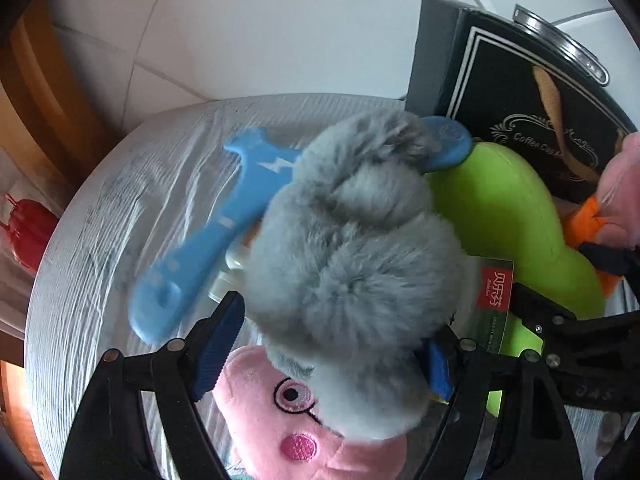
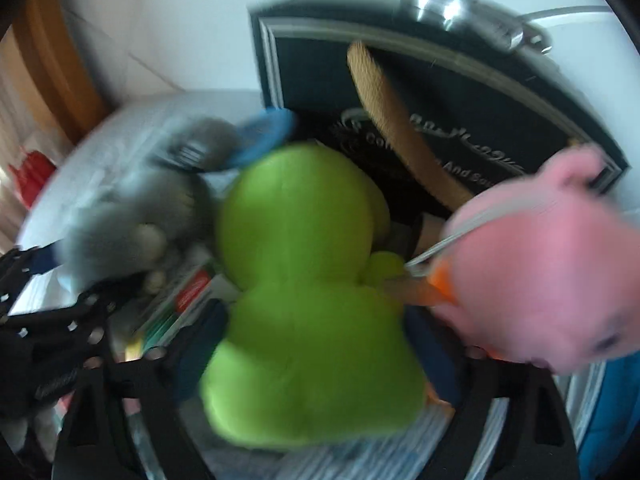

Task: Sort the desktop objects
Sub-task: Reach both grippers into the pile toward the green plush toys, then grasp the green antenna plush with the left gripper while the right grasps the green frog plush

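My left gripper (image 1: 328,344) is shut on a grey furry plush toy (image 1: 352,248), its blue-padded fingers (image 1: 218,344) pressing both sides. The grey plush also shows in the right wrist view (image 2: 136,208). My right gripper (image 2: 316,344) is shut on a green plush toy (image 2: 304,292), which also shows in the left wrist view (image 1: 504,208). The right wrist view is motion-blurred. A pink pig plush (image 1: 280,420) lies under the left gripper. Another pink plush with an orange part (image 2: 552,272) sits right of the green toy. Blue plastic toy tools (image 1: 224,216) lie on the round white table (image 1: 80,280).
A black box with "Coffee Cup" lettering (image 1: 520,92) stands at the back right, also in the right wrist view (image 2: 440,120). A shiny metal item (image 2: 460,4) sits behind it. A red-and-green tag (image 1: 494,304) hangs between the plushes. A red object (image 1: 28,228) sits beyond the table's left edge.
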### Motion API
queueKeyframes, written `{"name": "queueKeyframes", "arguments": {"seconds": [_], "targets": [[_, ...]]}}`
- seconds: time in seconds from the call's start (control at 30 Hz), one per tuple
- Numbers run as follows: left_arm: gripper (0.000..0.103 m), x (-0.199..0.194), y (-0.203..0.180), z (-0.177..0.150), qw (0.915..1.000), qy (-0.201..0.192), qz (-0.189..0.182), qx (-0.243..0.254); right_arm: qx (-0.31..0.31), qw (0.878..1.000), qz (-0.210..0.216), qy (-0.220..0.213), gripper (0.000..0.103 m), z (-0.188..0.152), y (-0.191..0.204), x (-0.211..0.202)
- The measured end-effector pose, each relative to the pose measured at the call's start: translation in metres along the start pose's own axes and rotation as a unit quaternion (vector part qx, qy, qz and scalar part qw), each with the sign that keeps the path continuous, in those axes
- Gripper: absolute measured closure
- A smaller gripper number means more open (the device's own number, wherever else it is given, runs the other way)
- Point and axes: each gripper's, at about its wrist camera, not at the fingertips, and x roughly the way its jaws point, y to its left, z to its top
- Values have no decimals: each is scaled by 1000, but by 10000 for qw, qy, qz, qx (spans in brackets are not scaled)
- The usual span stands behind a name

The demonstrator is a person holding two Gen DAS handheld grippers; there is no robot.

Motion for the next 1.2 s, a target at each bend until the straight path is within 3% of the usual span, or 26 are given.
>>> {"name": "queueKeyframes", "arguments": {"seconds": [0.03, 0.1, 0.2, 0.4, 0.53, 0.7, 0.83, 0.9, 0.97, 1.03, 1.13, 1.2], "targets": [[26, 8, 3, -3, 9992, 223, -307, -127, 229, 9986, 455, 170, 0, -1, -9, 11], [37, 10, 9, -13, 9965, 264, -716, -343, 468, 9961, 716, 237, 3, -12, -20, 13], [51, -6, 5, -34, 9962, 242, -814, -200, 283, 9969, 719, 168, 13, -37, -15, -8], [52, -57, -13, -98, 9974, 25, -577, 435, 183, 9955, 898, 242, 26, -112, -14, -60], [52, -85, -11, -129, 9972, 82, -694, 256, -701, 9975, 102, 42, 32, -170, 8, -89], [52, -127, 5, -143, 9975, -195, -674, -103, -1562, 9850, -706, -213, 42, -218, 45, -99], [52, -160, 11, -148, 9968, -504, -582, -204, -1899, 9781, -772, -374, 42, -243, 72, -107], [52, -172, 11, -159, 9972, -513, -492, -250, -1963, 9782, -525, -423, 29, -253, 83, -115], [52, -181, 12, -174, 9977, -464, -375, -328, -1844, 9819, -139, -410, 23, -261, 88, -122], [51, -187, 15, -190, 9978, -415, -252, -444, -1613, 9858, 132, -437, 16, -268, 87, -130], [41, -191, 17, -213, 9973, -324, -126, -643, -1283, 9896, 490, -432, 16, -278, 72, -141], [39, -196, 15, -228, 9966, -312, -95, -753, -1124, 9912, 563, -406, 15, -290, 56, -145]]}}
